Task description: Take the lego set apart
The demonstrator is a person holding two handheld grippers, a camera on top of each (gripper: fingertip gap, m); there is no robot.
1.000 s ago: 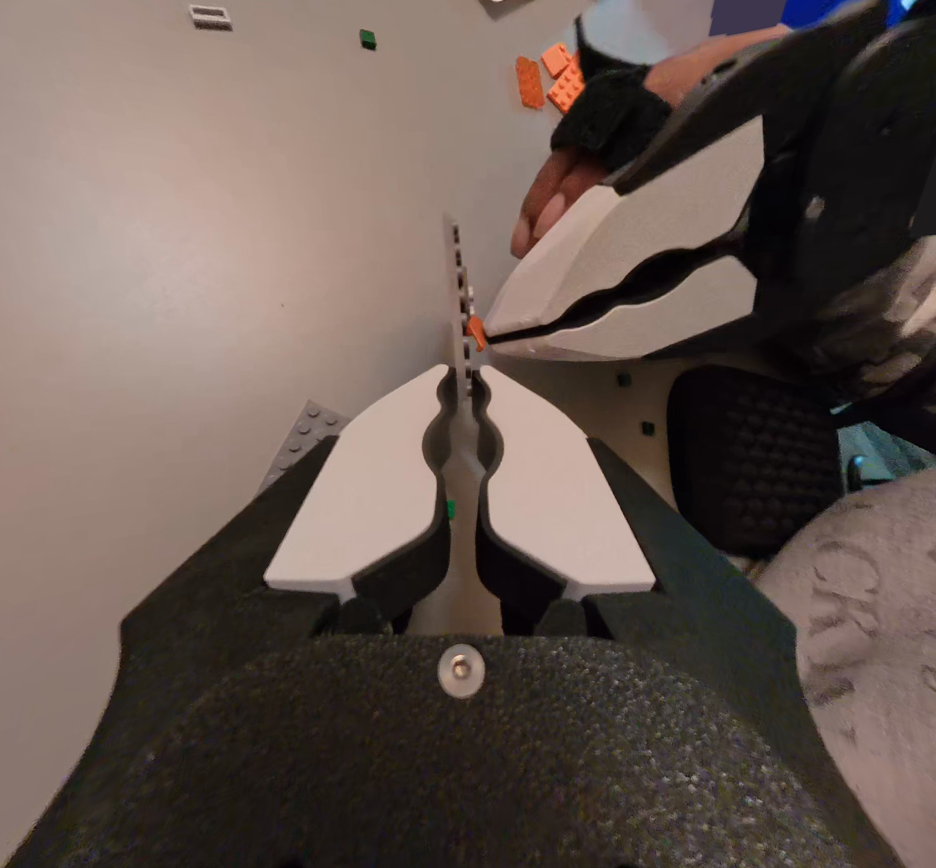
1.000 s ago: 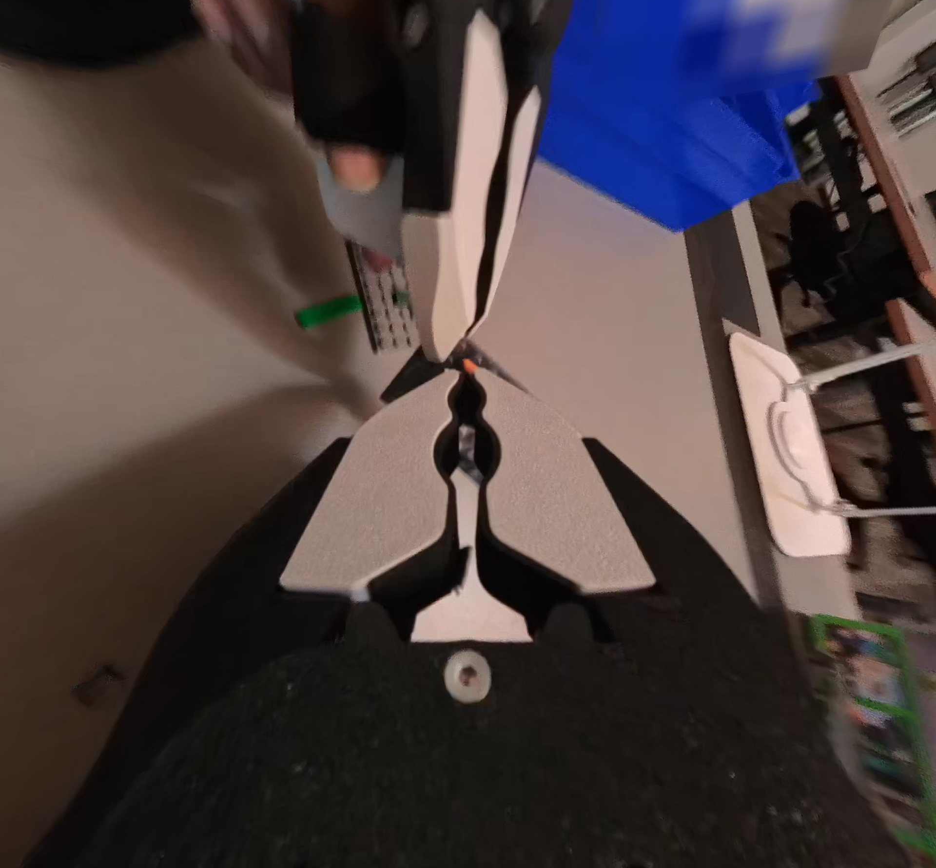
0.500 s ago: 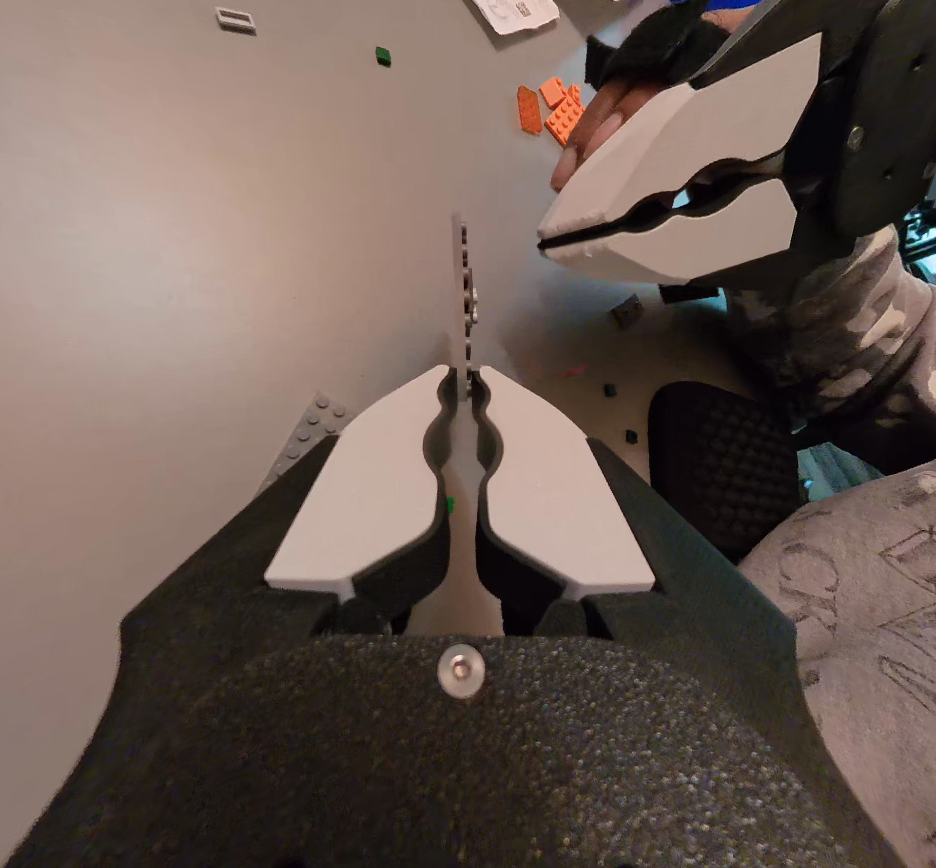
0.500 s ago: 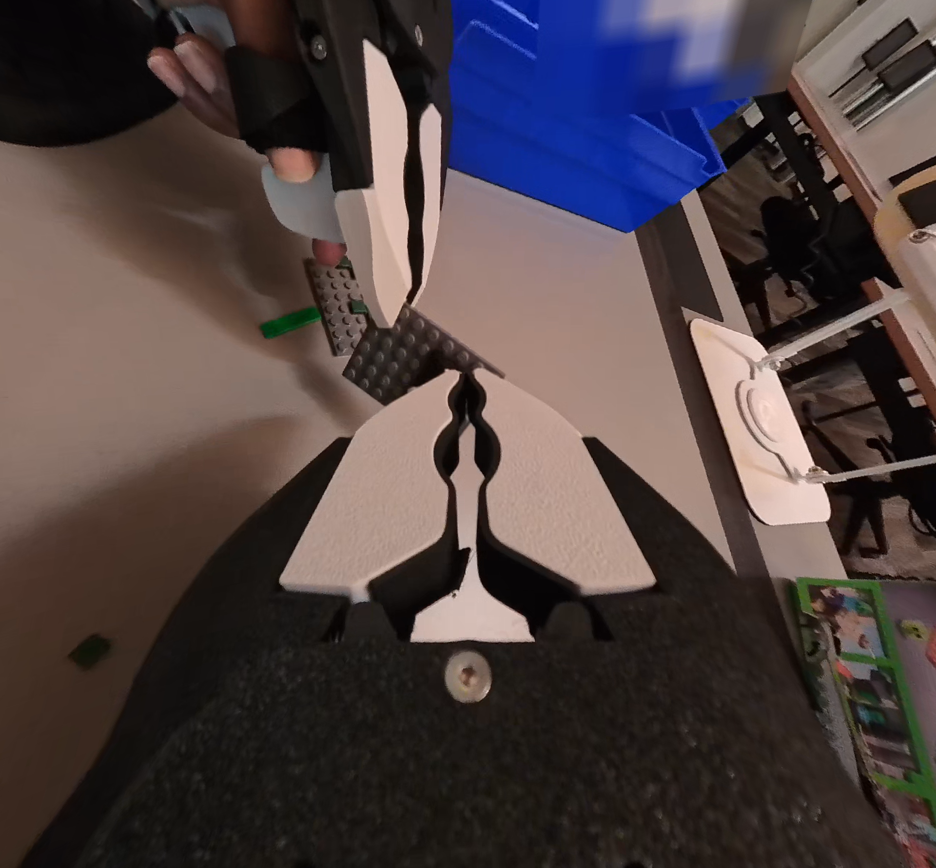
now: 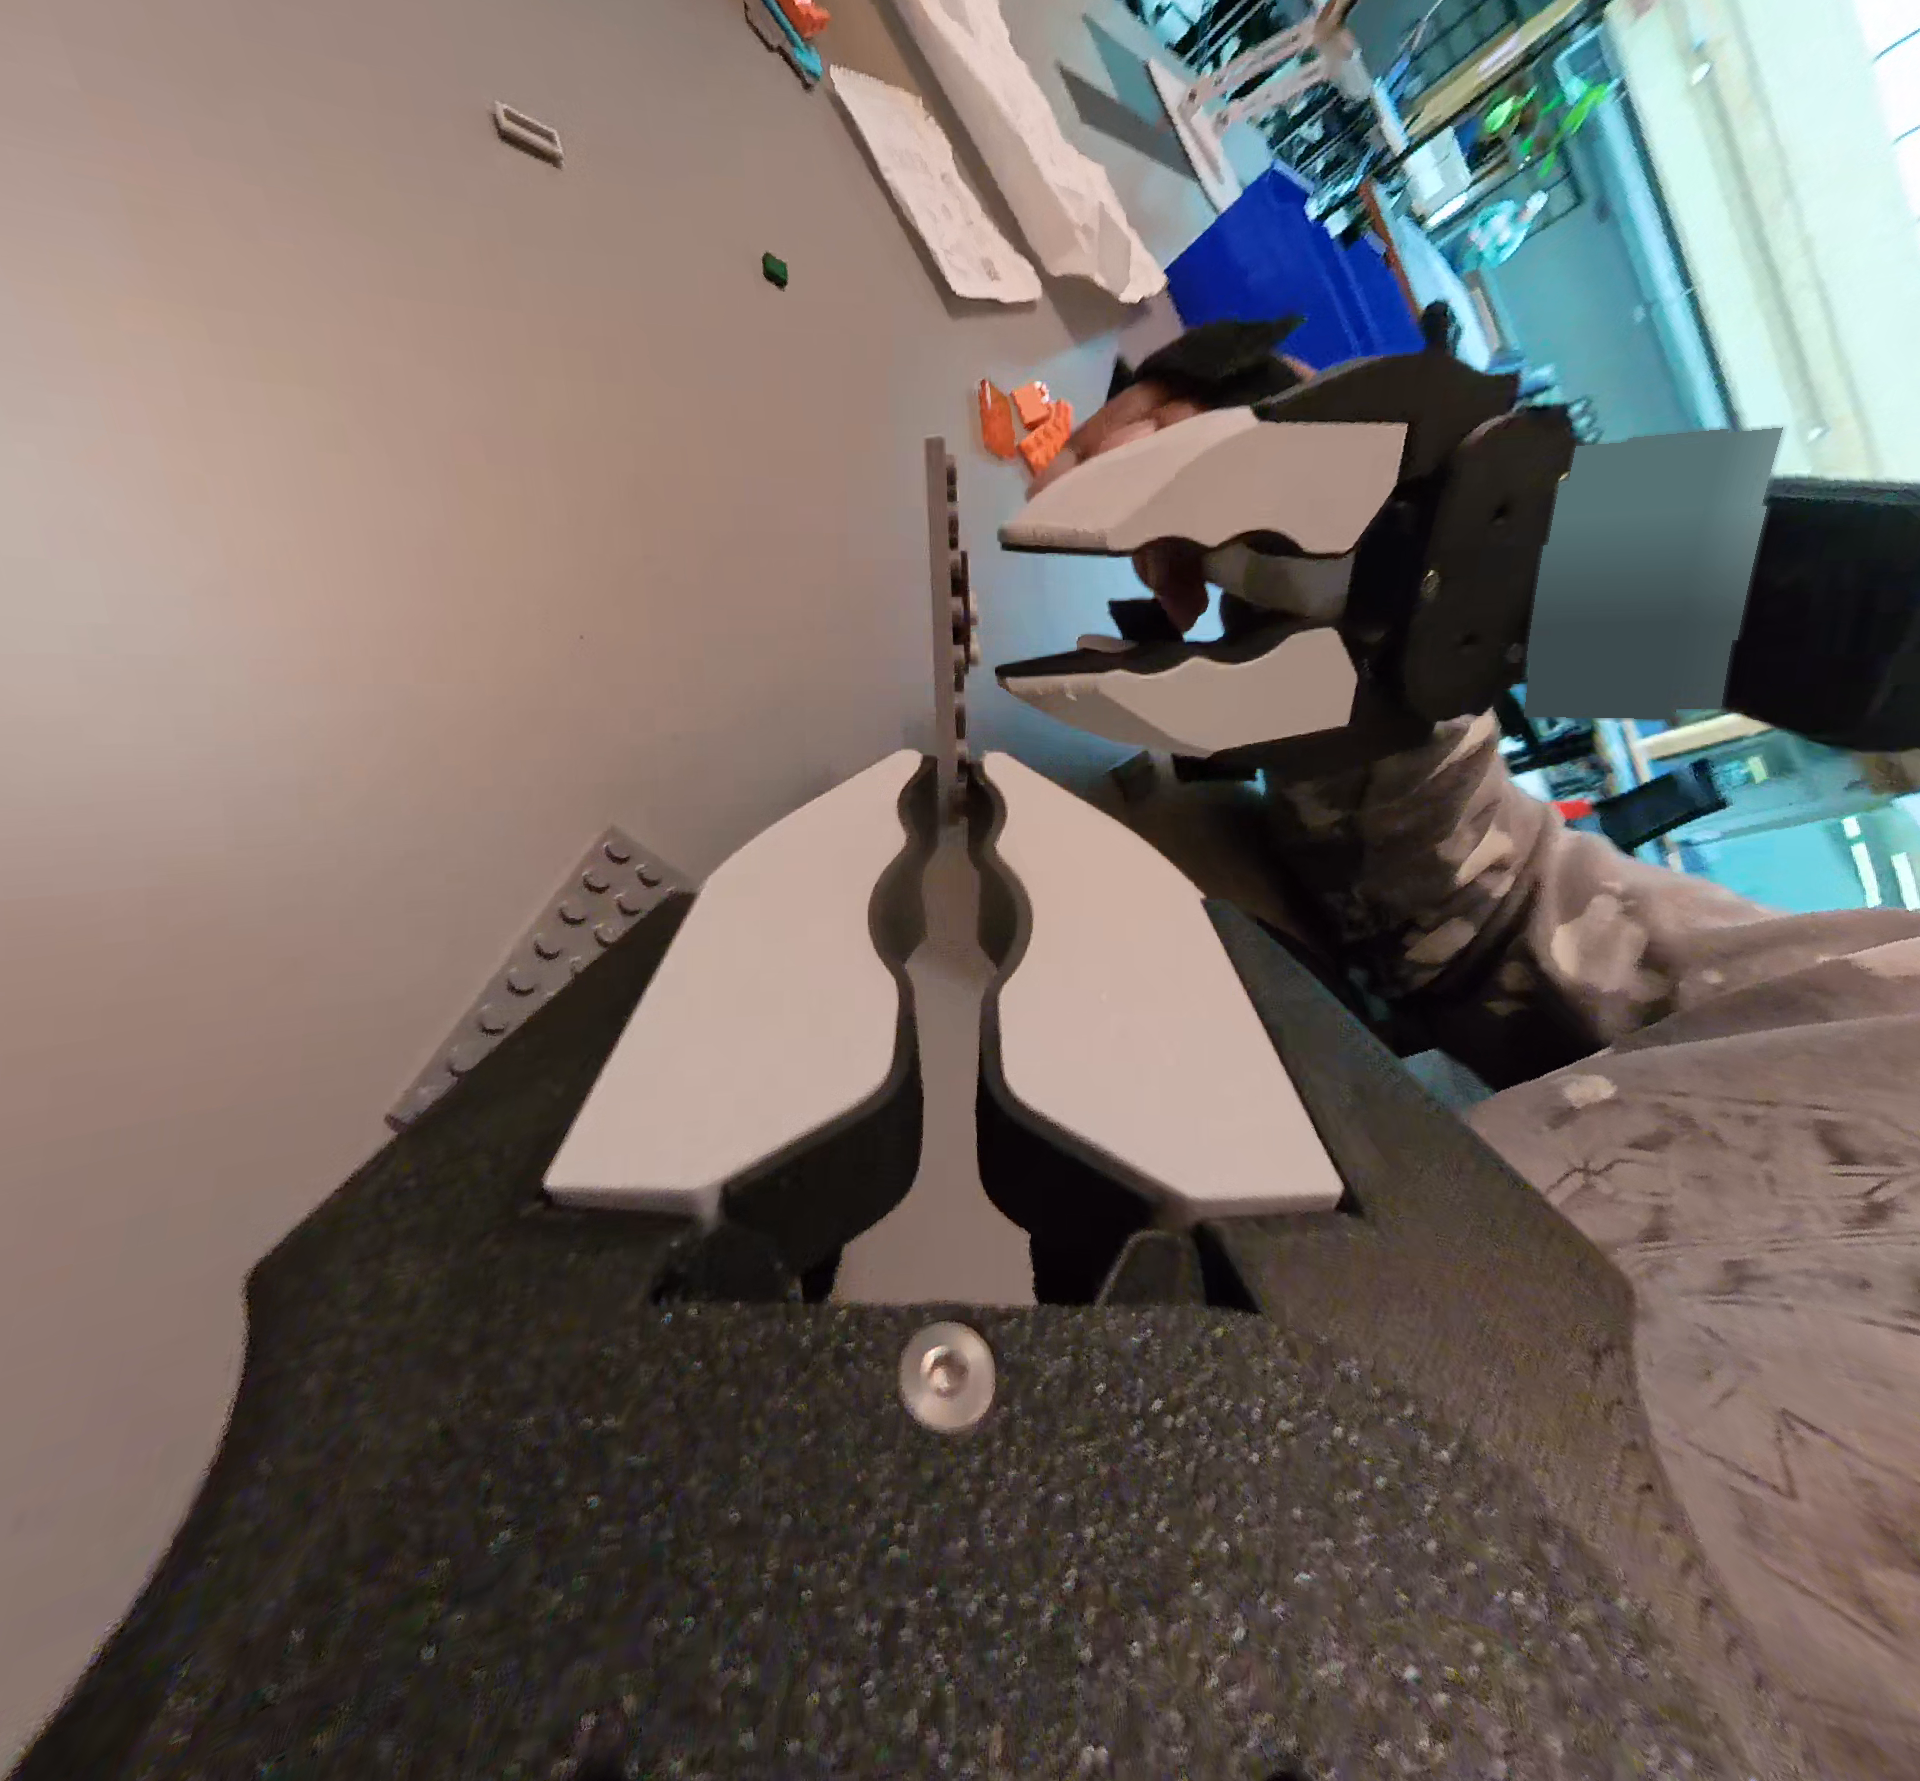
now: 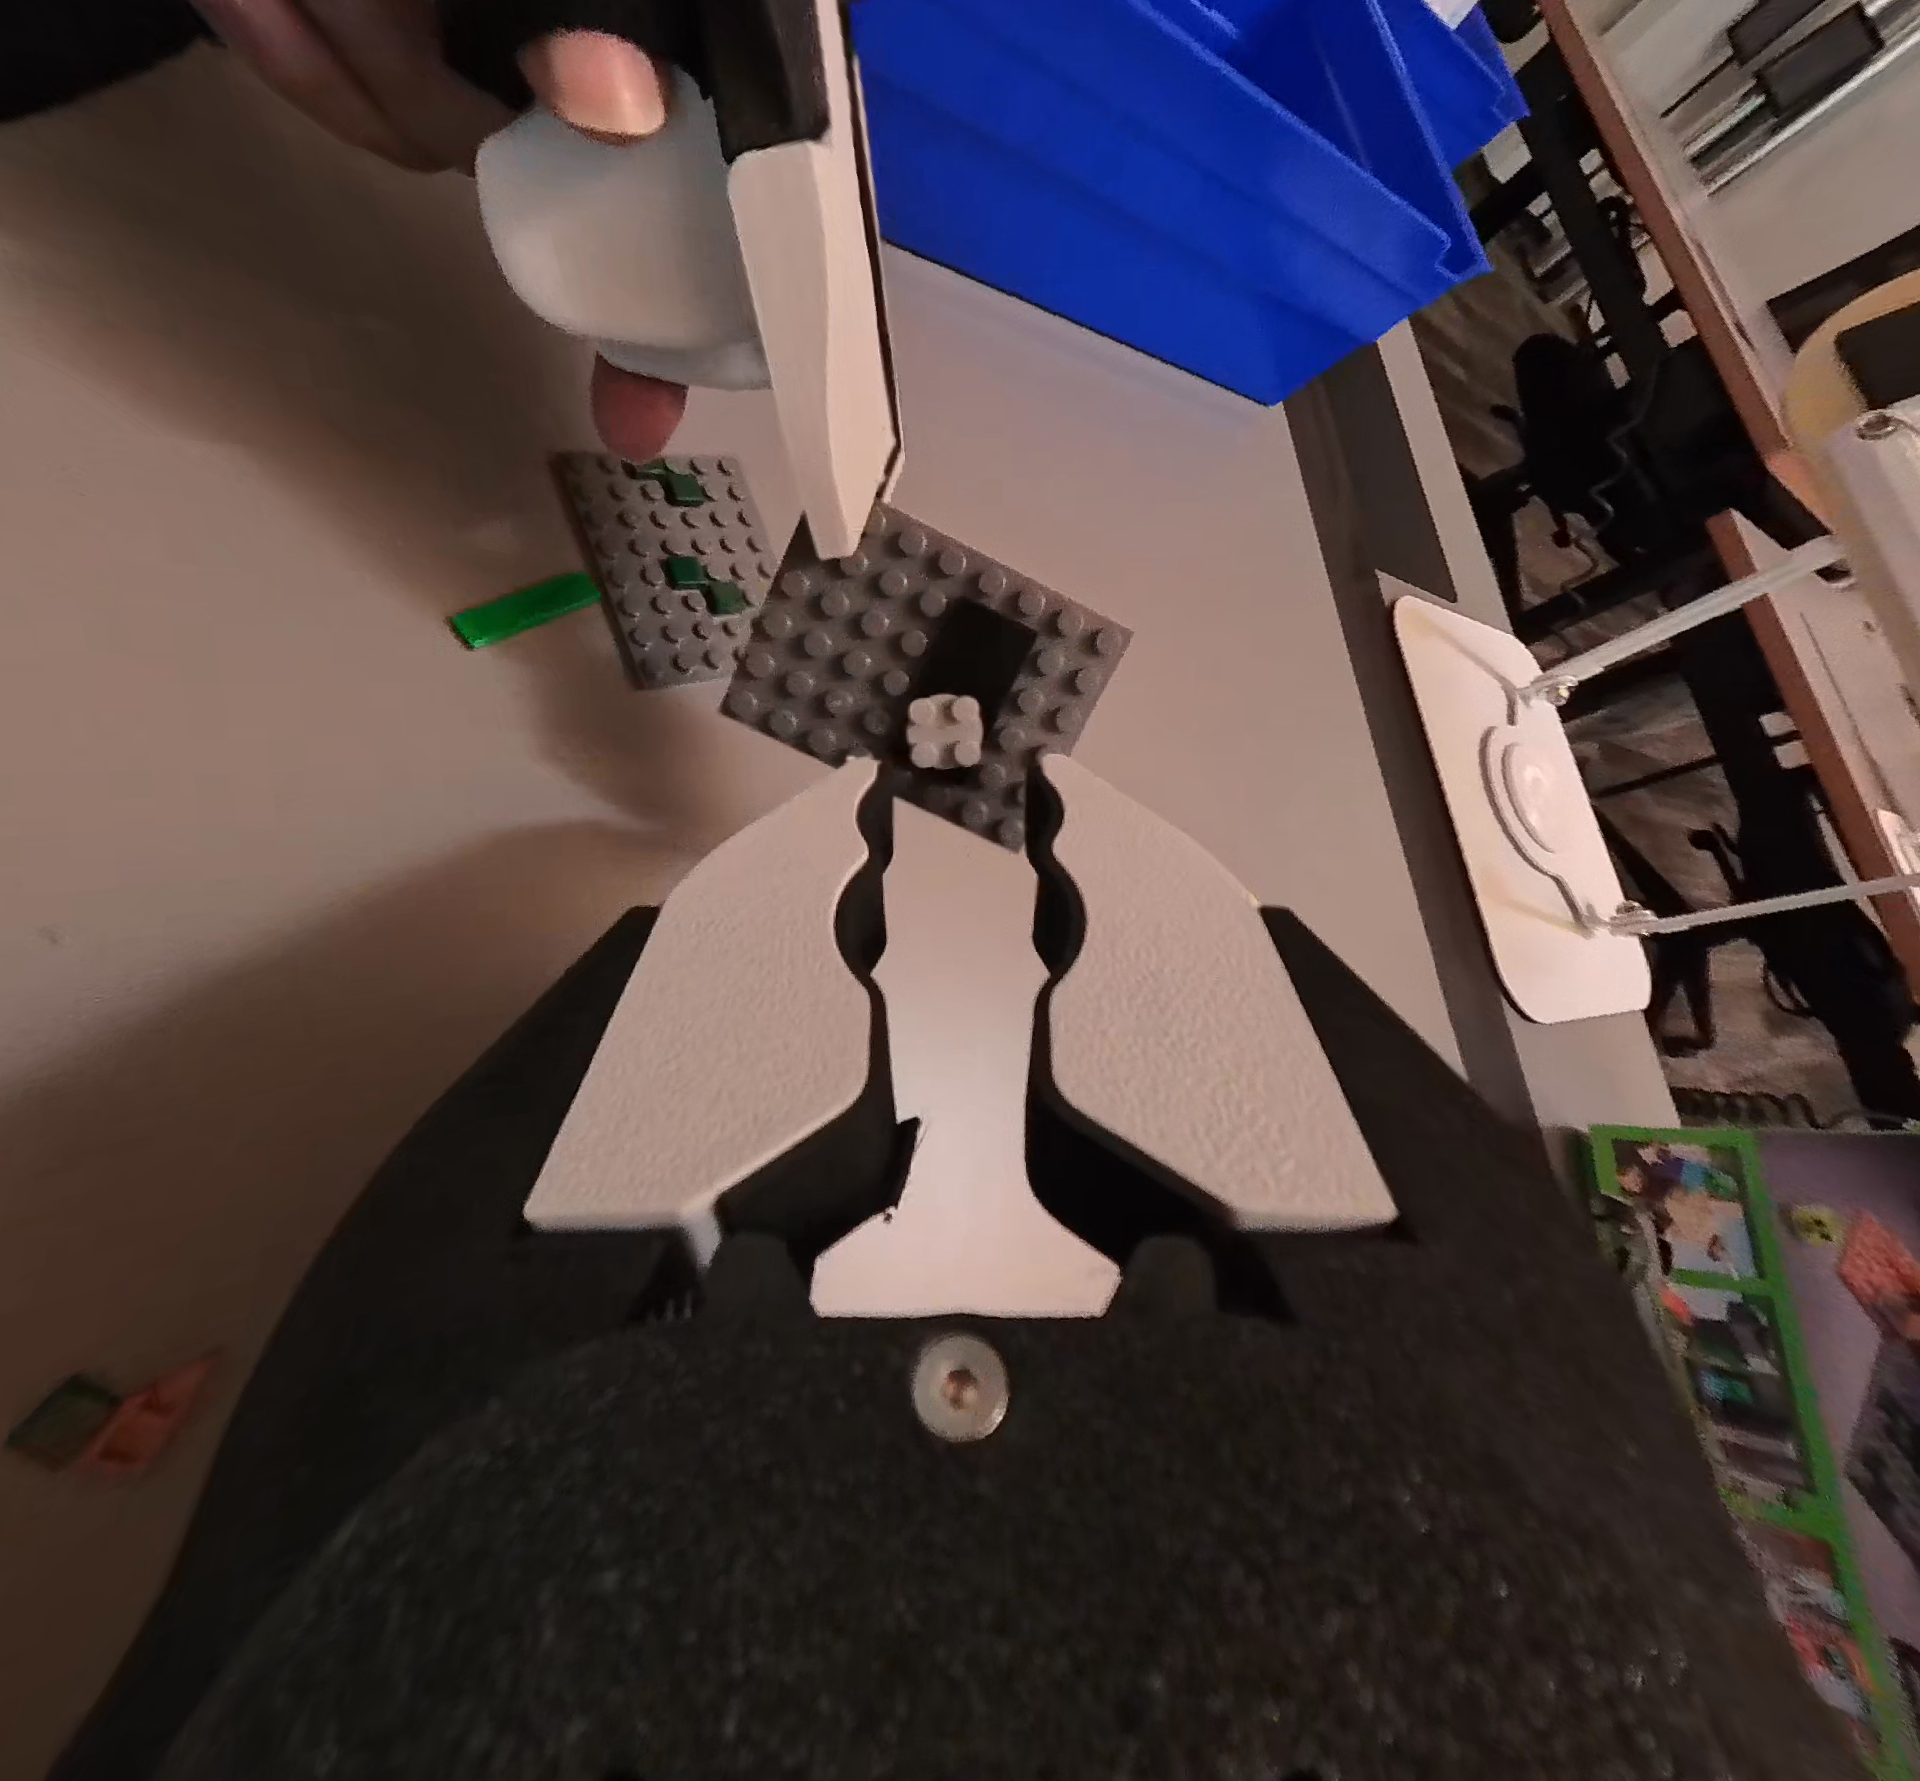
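My left gripper (image 5: 951, 767) is shut on the edge of a dark grey studded plate (image 5: 940, 588) and holds it upright above the table. In the right wrist view the plate (image 6: 831, 651) faces the camera and carries a black tile (image 6: 982, 645) and a small light grey piece (image 6: 943, 732). The left gripper (image 6: 857, 536) clamps the plate's upper left corner. My right gripper (image 6: 956, 781) is open and empty, with its jaws just in front of the light grey piece. In the left wrist view the right gripper (image 5: 1005, 609) faces the plate's studded side.
A second grey plate with green pieces (image 6: 665, 568) and a green strip (image 6: 525, 611) lie on the table. Another grey plate (image 5: 540, 973), orange pieces (image 5: 1023, 427) and papers (image 5: 935, 183) lie there too. Blue bins (image 6: 1143, 121), a white pad (image 6: 1507, 817) and a lego box (image 6: 1766, 1419) are to the right. The left gripper's tips are roughly 4 cm from the right gripper's.
The right gripper was shut on a small orange piece at the plate, pulled away, and now stands open and empty in front of the plate. The left gripper kept hold of the plate.
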